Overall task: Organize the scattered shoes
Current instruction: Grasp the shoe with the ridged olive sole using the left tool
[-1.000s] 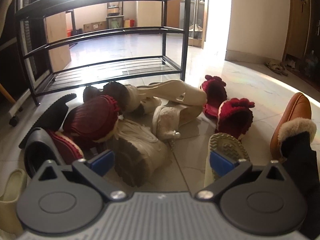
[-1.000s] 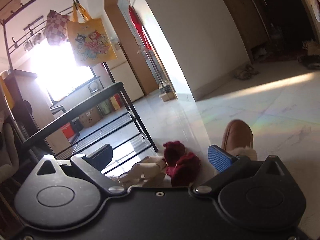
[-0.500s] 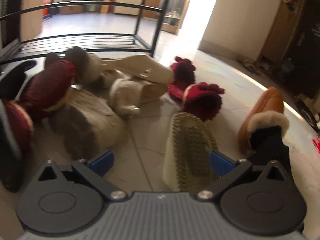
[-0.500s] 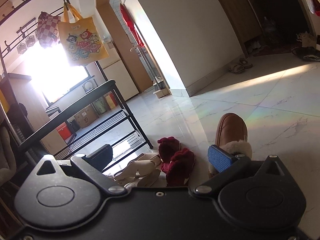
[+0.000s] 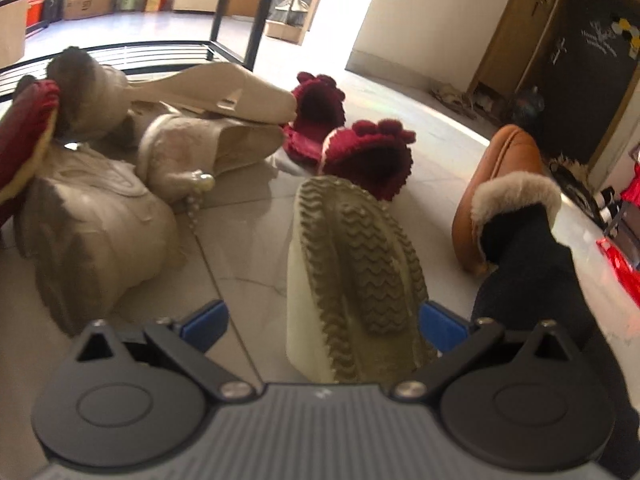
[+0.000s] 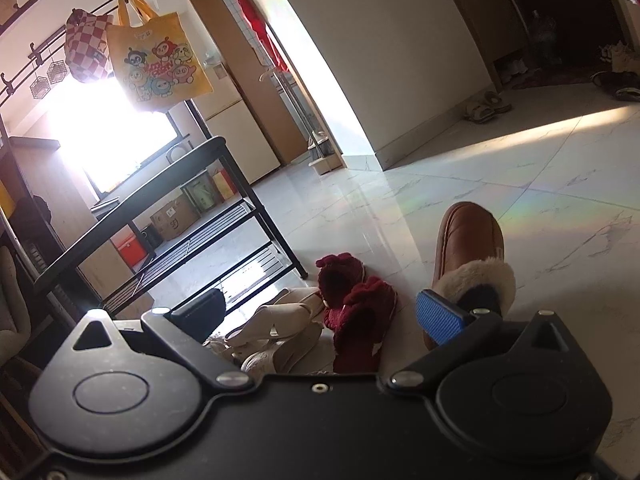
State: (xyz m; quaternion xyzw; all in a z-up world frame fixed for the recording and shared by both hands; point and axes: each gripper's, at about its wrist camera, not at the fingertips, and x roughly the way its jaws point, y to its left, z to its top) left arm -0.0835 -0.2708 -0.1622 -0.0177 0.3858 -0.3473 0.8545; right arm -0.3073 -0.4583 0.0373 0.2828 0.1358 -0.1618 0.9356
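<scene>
Left gripper (image 5: pixel 322 326) advanced: fingers apart, straddling overturned cream slipper (image 5: pixel 352 280), sole touching right pad. Right gripper (image 6: pixel 320 312) fingers apart, empty.

Little legible text is seen. On the yellow tote bag (image 6: pixel 158 66) hung from the coat rack, cartoon figures and a band of coloured lettering are printed, but the letters cannot be read. On the dark door (image 5: pixel 588 64), pale lettering beside hexagon marks is present, too blurred to be made out. Markings on the cardboard box (image 6: pixel 174 216) are likewise illegible.
</scene>
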